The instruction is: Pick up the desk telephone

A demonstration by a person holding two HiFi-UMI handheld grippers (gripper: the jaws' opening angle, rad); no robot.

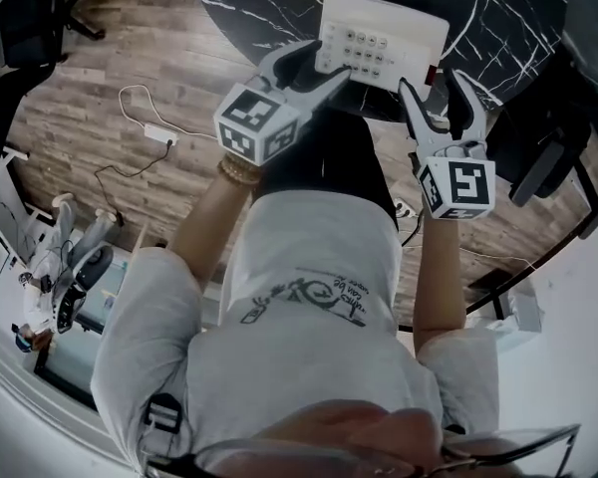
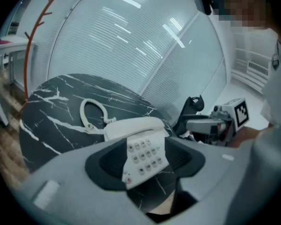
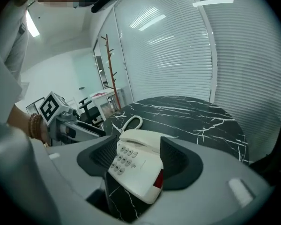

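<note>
A white desk telephone with a keypad and a red patch at one corner sits on a round black marble table, near its front edge. Its handset rests in the cradle, and the coiled cord loops behind it. My left gripper is open at the phone's near left corner. My right gripper is open at its near right corner. In the left gripper view the telephone shows between the spread jaws; the right gripper view shows the telephone the same way. No pad presses on it.
The table's front rim curves just beyond my grippers. A white power strip with cable lies on the wood floor at left. A black office chair stands at right. A coat rack and a glass wall with blinds stand behind the table.
</note>
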